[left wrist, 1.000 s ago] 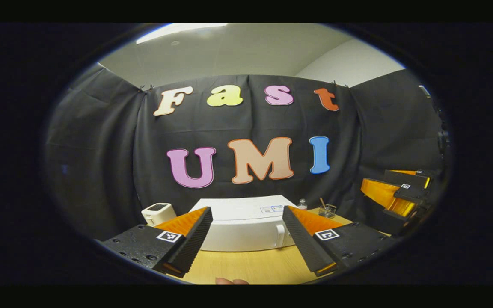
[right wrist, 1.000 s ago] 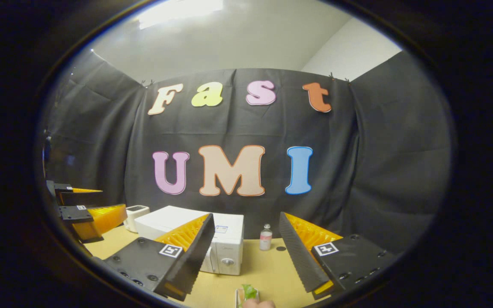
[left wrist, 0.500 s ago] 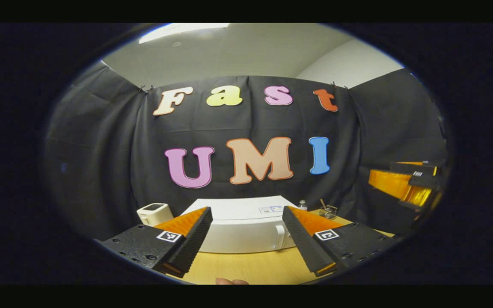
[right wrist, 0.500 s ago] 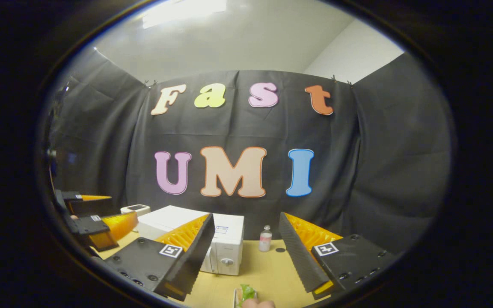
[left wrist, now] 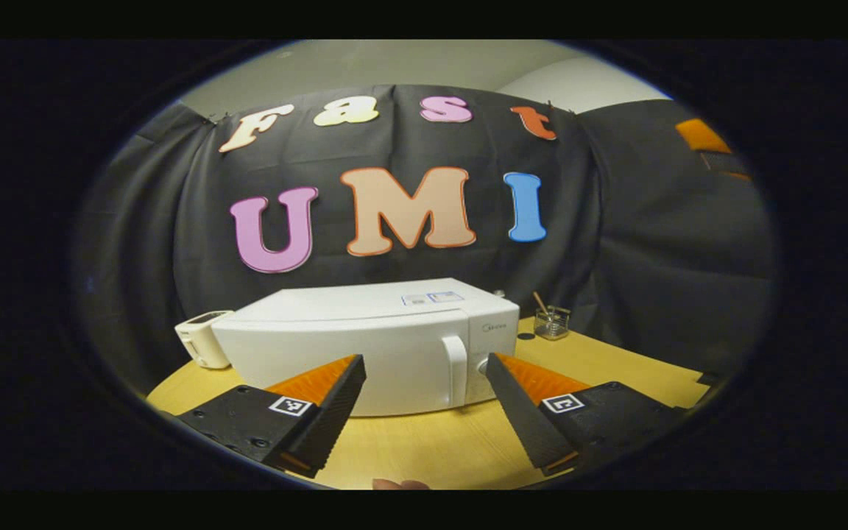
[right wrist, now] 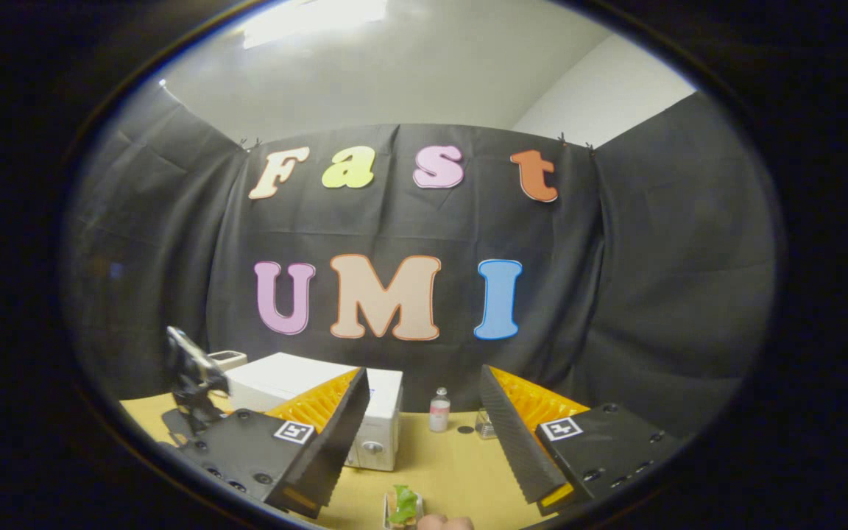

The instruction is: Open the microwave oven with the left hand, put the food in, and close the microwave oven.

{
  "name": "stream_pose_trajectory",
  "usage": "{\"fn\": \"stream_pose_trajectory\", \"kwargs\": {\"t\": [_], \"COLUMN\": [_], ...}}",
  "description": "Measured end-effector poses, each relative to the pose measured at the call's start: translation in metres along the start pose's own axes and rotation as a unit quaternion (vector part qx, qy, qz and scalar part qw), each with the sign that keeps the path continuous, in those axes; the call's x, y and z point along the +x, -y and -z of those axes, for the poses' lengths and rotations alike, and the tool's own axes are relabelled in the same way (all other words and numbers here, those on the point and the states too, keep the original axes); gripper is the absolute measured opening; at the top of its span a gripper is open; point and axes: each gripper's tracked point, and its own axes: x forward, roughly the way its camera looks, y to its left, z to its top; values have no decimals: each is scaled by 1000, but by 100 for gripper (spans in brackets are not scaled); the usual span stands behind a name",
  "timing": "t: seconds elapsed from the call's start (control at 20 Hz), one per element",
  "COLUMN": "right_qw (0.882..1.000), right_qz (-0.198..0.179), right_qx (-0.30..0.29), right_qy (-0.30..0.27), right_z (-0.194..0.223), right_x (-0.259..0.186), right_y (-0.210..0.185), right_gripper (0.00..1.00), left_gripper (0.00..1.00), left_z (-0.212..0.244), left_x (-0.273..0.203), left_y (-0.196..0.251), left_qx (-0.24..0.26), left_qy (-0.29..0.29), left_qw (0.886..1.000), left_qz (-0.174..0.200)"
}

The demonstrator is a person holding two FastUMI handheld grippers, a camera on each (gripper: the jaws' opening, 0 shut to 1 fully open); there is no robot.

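Observation:
The white microwave (left wrist: 365, 346) stands shut on the wooden table (left wrist: 601, 361), with its door handle (left wrist: 456, 368) and a knob to the right of the door. My left gripper (left wrist: 425, 359) is open and level with the door's front, a short way off and touching nothing. In the right gripper view, the microwave (right wrist: 383, 423) is farther off, and the left gripper (right wrist: 188, 383) hangs in front of its left part. My right gripper (right wrist: 422, 370) is open and empty above the table. The food (right wrist: 403, 506), a green leaf on a small plate, lies just below it.
A small white appliance (left wrist: 203, 338) stands left of the microwave. A glass holding a stick (left wrist: 550, 322) is at the back right. A small bottle (right wrist: 439, 410) and a dark cap stand right of the microwave. A fingertip (right wrist: 442, 523) shows at the bottom edge.
My left gripper has dropped and come closer to the microwave, whose front now shows in full. The right gripper now shows higher in the left gripper view. Both stay open.

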Motion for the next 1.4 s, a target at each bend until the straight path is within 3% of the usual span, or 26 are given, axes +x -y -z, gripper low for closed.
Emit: {"fn": "stream_pose_trajectory", "kwargs": {"t": [0.15, 0.35, 0.45, 0.75, 0.85, 0.9, 0.95, 1.05, 1.2, 1.35, 1.4], "right_qw": [1000, 999, 998, 998, 998, 998, 998, 999, 999, 1000, 1000], "right_qz": [6, 17, 23, 30, 32, 32, 32, 30, 26, 18, 15], "right_qx": [-13, -42, -50, -40, -44, -43, -42, -34, -27, -19, -16], "right_qy": [-2, -21, -19, -32, -22, -22, -24, -28, -18, -10, -7], "right_z": [-1, 9, 6, 12, 5, 5, 7, 9, 2, -2, -3], "right_x": [-11, -19, -22, -27, -26, -26, -26, -25, -21, -19, -18], "right_y": [7, 23, 31, 47, 51, 52, 55, 54, 51, 44, 41], "right_gripper": [95, 92, 96, 96, 96, 96, 96, 96, 96, 96, 96], "left_gripper": [98, 98, 98, 97, 83, 70, 65, 24, 14, 8, 7], "left_z": [28, 60, 75, 91, 91, 90, 89, 89, 88, 92, 93], "left_x": [29, 66, 81, 103, 105, 106, 108, 104, 107, 104, 104], "left_y": [9, 22, 28, 31, 29, 29, 25, 25, 27, 28, 30], "left_qx": [-1, -3, -3, 18, 17, 16, 17, -3, -40, -126, -130], "left_qy": [-30, -63, -82, -101, -99, -97, -95, -94, -89, -104, -117], "left_qw": [1000, 998, 997, 995, 995, 995, 995, 995, 995, 986, 984], "left_qz": [-2, -3, -4, -8, -12, -13, -20, -18, 3, 22, 23]}}
